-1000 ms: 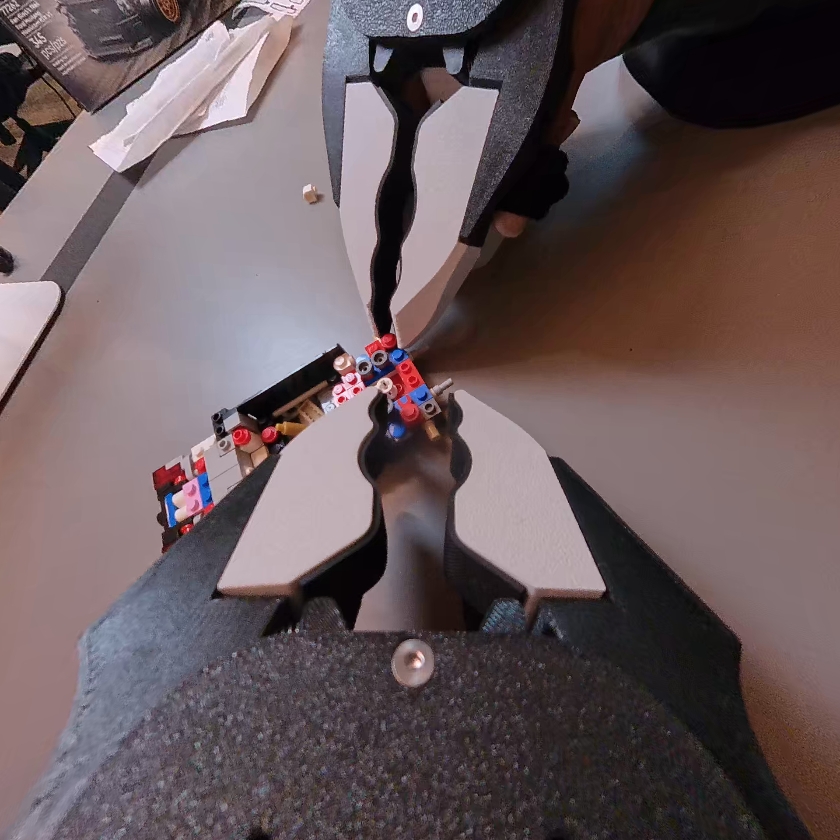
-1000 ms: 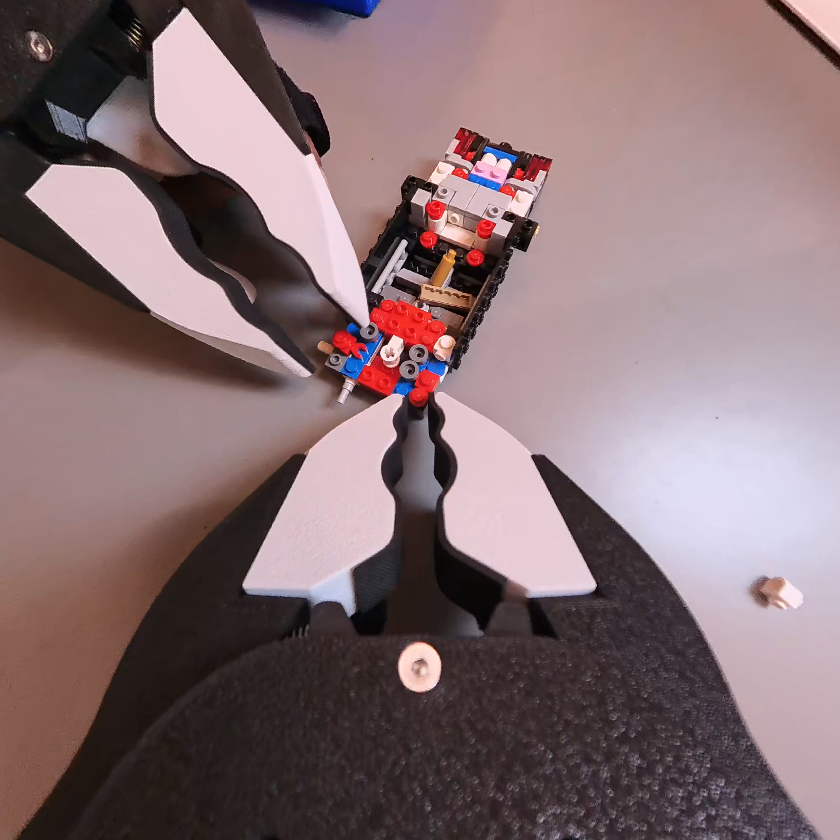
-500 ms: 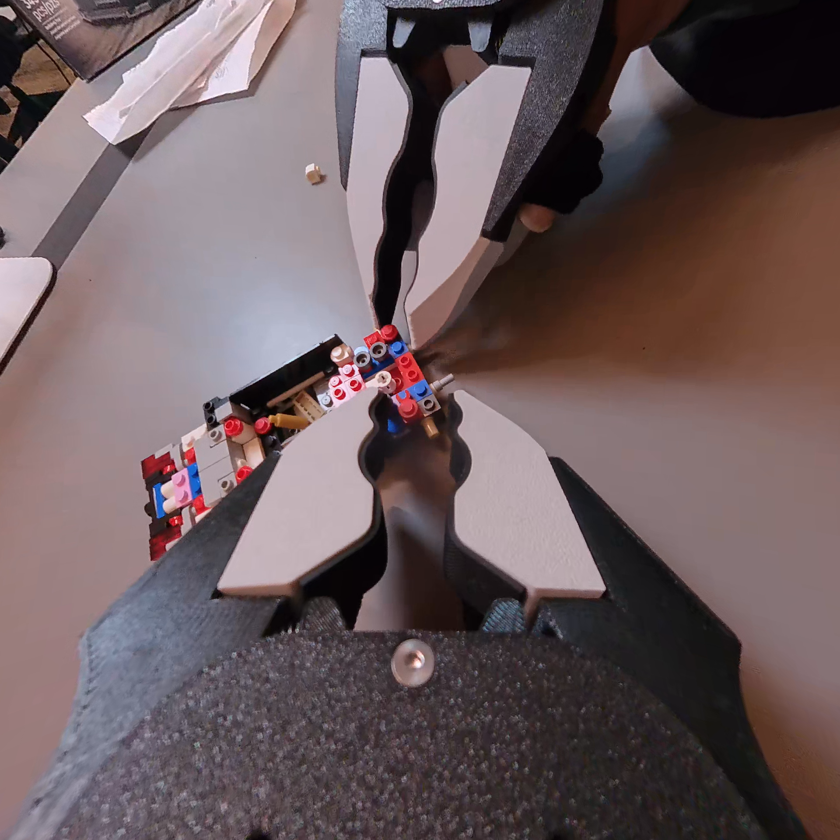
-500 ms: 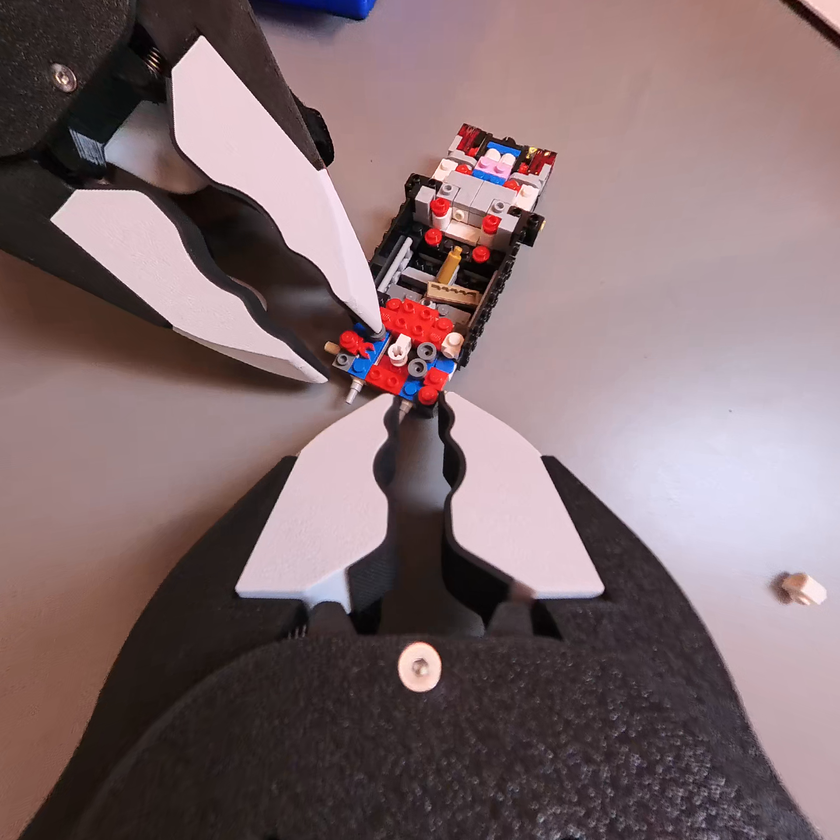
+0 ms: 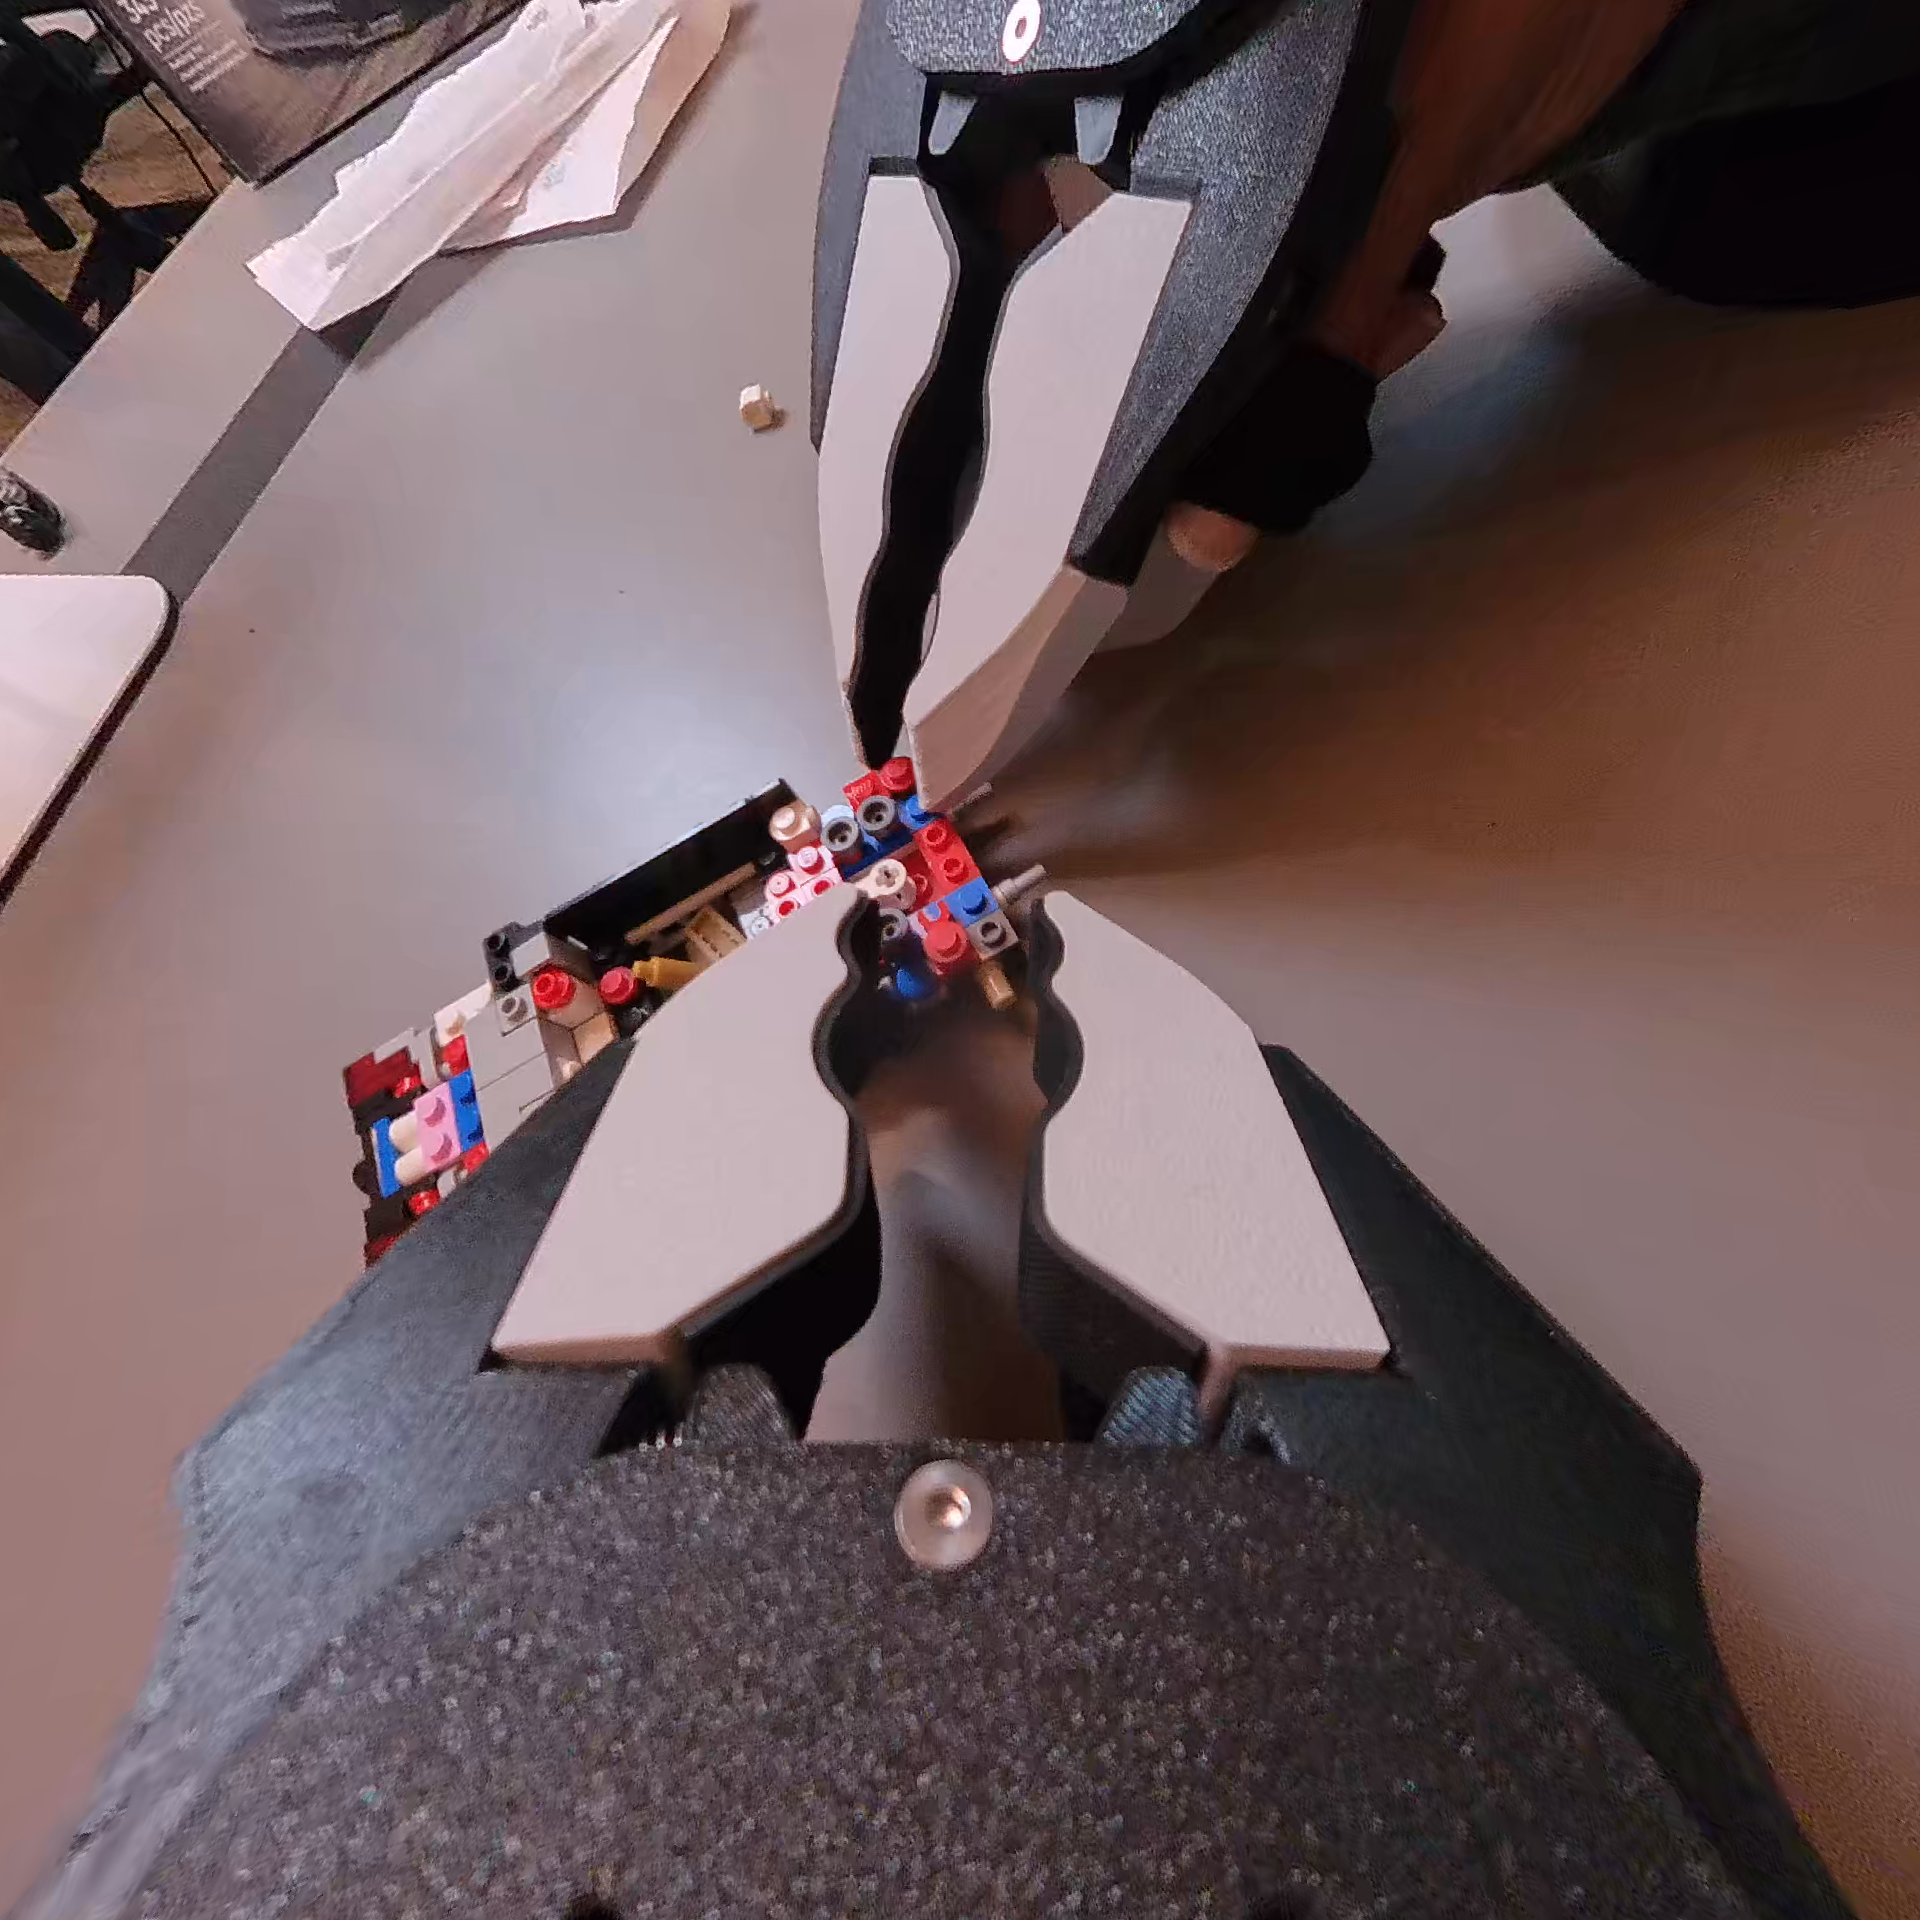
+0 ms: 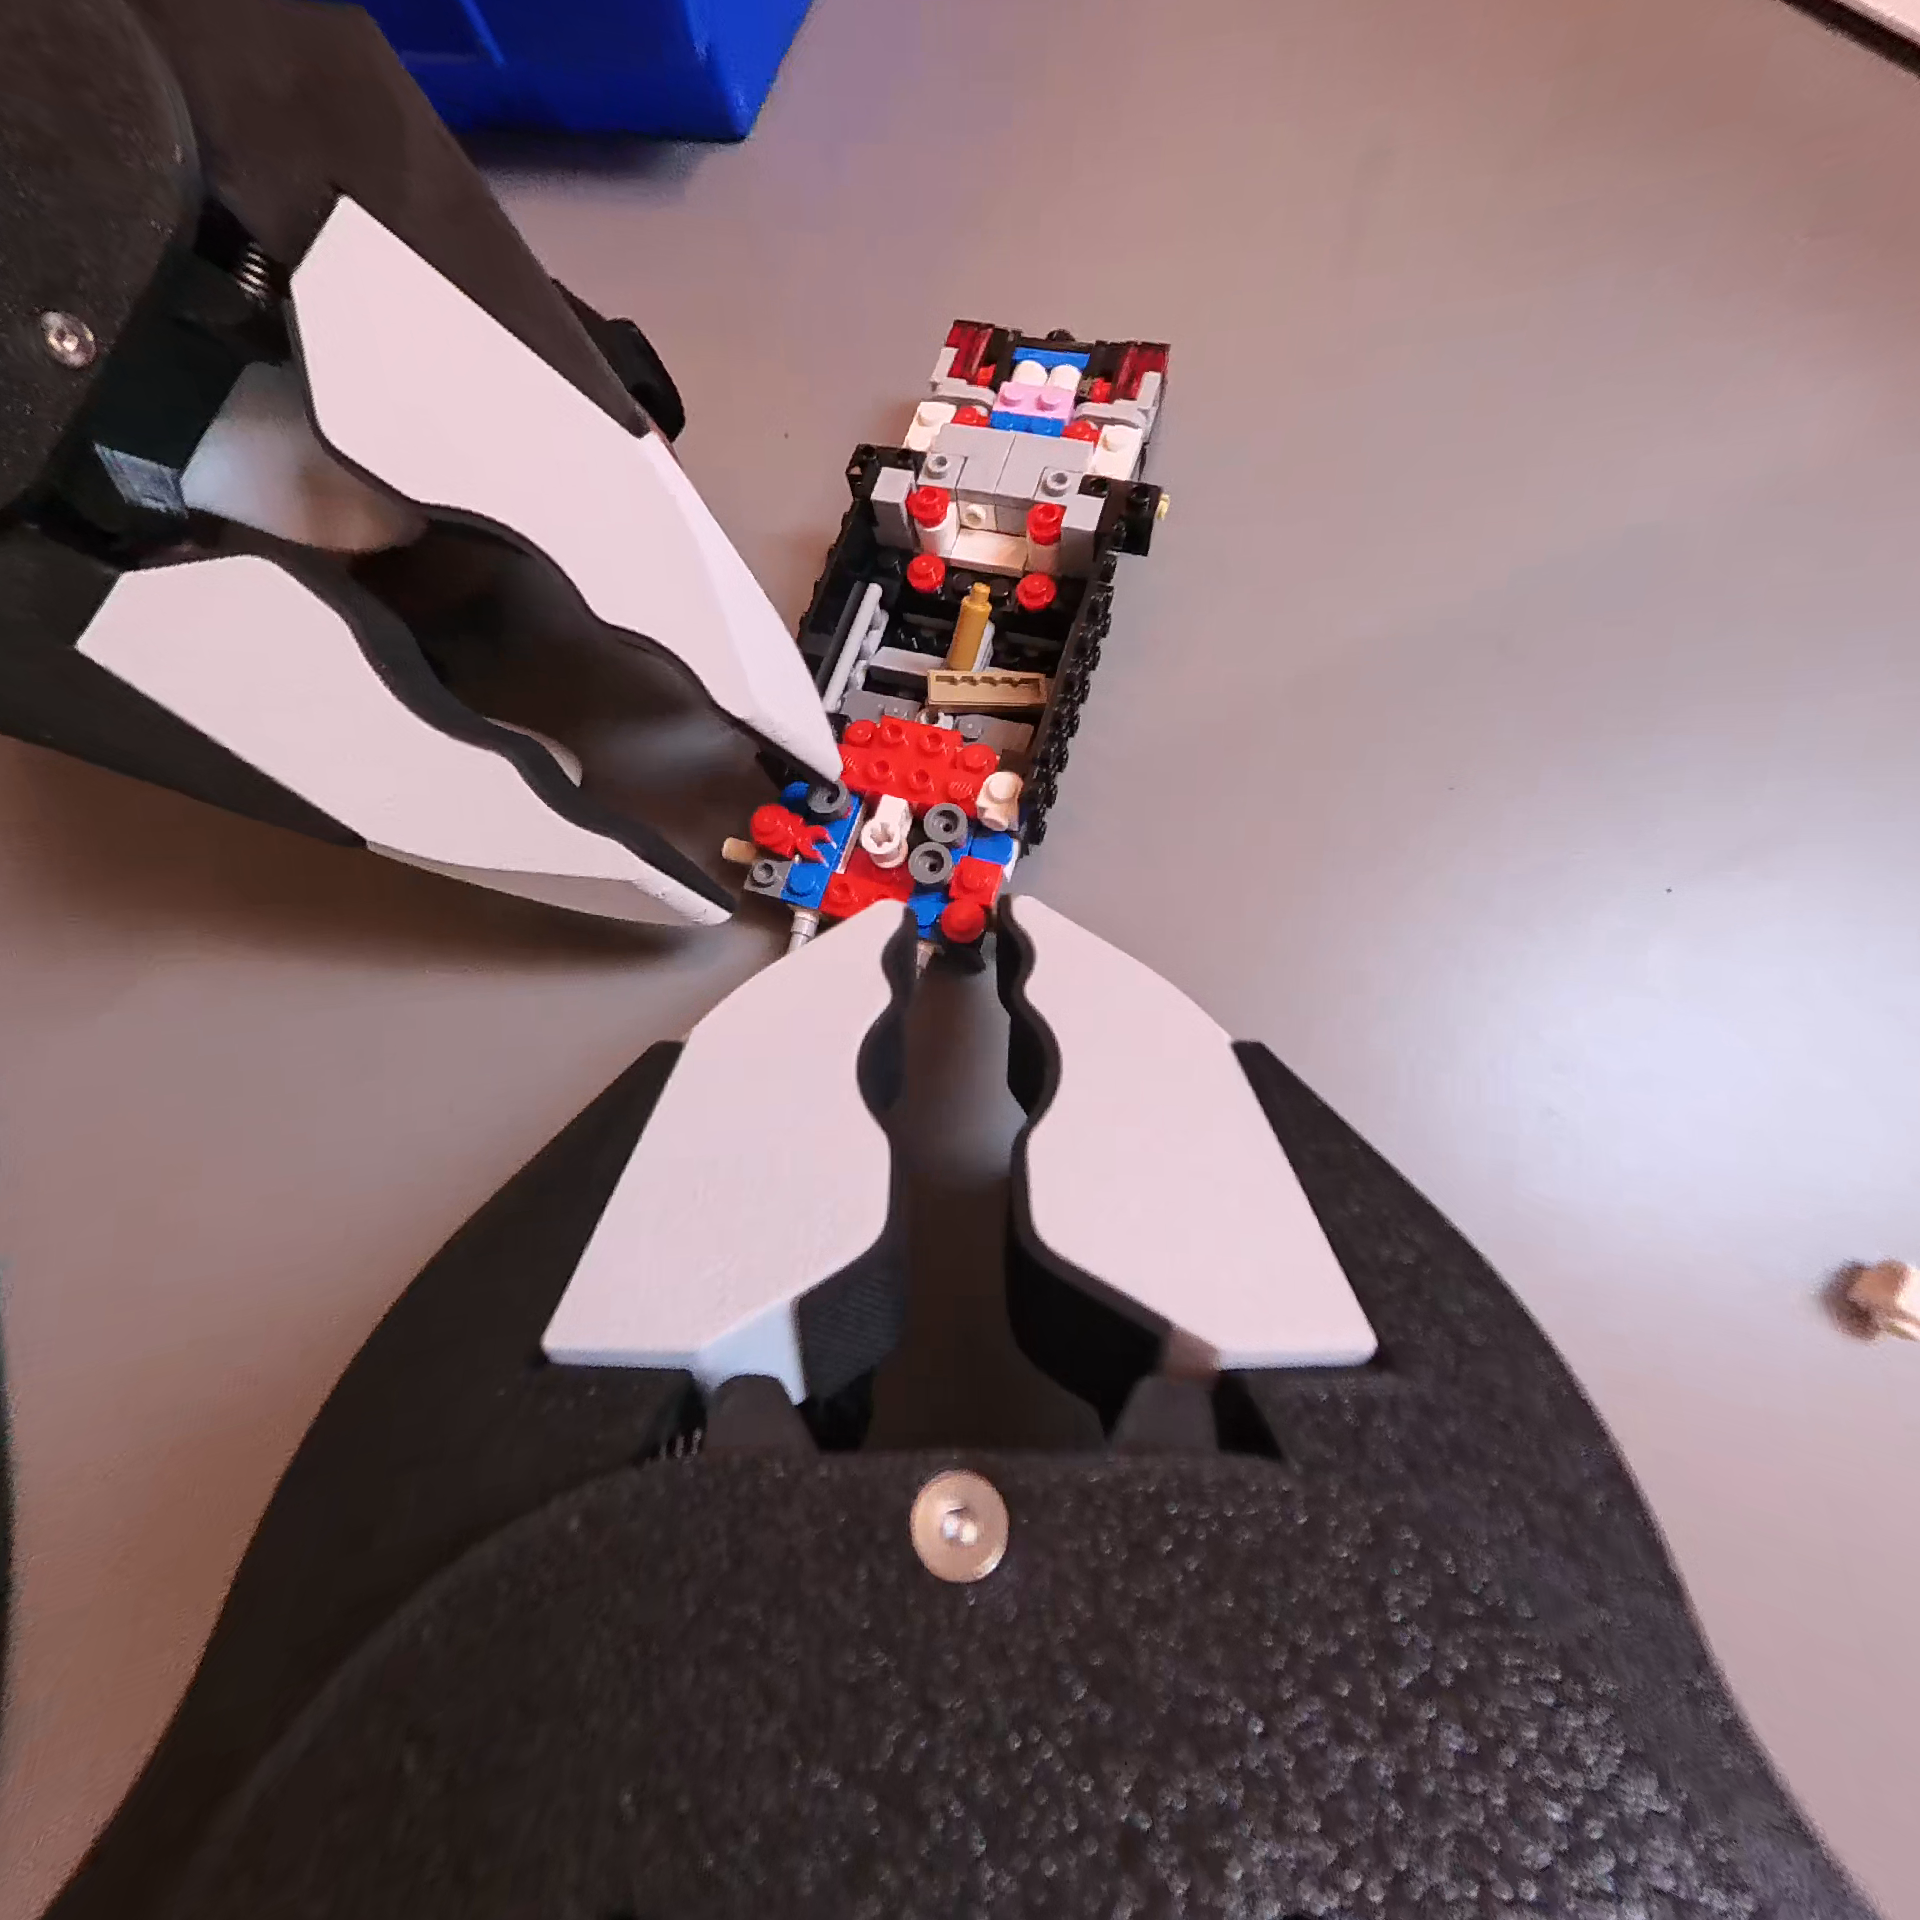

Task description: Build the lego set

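A half-built toy brick car (image 6: 977, 644) lies flat on a grey desk (image 6: 1455, 727), between two hand-held claws. Its long axis runs straight away from the right claw (image 6: 948, 914): the near end, a patch of red, blue and grey studded pieces, sits at that claw's tips, and the far end carries pink, white and dark red bricks. Black walls line both long sides, with a tan peg and a tan toothed bar in the hollow middle.

The right claw is slightly parted, its tips on either side of the car's near end; I cannot tell whether they actually grip it. The left claw (image 5: 940, 914) comes in from the side, moderately spread, with one tip resting on a grey stud at the near corner and the other tip down by the desk just beside the car.

A small loose cream piece (image 6: 1875, 1299) lies well apart. Crumpled white paper (image 5: 488, 156) and a dark printed box (image 5: 260, 73) sit at the desk's far edge, and a blue bin (image 6: 603, 62) stands beyond the car.
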Demonstrator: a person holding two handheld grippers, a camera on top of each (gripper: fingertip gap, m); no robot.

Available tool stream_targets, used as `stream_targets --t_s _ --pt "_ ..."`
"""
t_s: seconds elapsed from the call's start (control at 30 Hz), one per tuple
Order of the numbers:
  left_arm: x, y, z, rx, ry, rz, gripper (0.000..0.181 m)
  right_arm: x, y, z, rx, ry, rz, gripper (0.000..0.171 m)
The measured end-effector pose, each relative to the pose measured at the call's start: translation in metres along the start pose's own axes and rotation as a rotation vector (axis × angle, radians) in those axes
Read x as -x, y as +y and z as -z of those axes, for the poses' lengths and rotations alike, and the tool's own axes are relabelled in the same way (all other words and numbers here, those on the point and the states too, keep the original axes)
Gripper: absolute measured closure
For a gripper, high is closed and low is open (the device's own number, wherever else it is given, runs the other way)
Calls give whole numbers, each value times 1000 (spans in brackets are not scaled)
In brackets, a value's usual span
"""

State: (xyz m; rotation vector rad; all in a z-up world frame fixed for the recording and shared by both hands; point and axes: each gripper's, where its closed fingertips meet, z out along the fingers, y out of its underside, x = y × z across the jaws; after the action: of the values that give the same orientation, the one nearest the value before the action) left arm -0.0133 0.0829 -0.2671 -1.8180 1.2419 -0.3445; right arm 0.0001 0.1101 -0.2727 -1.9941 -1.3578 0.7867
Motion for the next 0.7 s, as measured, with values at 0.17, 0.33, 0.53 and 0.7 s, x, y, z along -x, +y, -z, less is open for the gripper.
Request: stream_targets --t_s 0.17,0.33,0.53,0.7 --pt "4 4 -4 37 -34 -3 154 -2 -2 -1 -12 40 44 161" --pt "5 5 -7 65 -29 11 164 2 -8 -1 -70 83 204 164" --pt "3 6 -10 88 -24 21 172 13 -20 4 -180 74 305 165" --pt "5 -8 3 -18 6 66 164 24 -33 18 -287 -7 289 165"
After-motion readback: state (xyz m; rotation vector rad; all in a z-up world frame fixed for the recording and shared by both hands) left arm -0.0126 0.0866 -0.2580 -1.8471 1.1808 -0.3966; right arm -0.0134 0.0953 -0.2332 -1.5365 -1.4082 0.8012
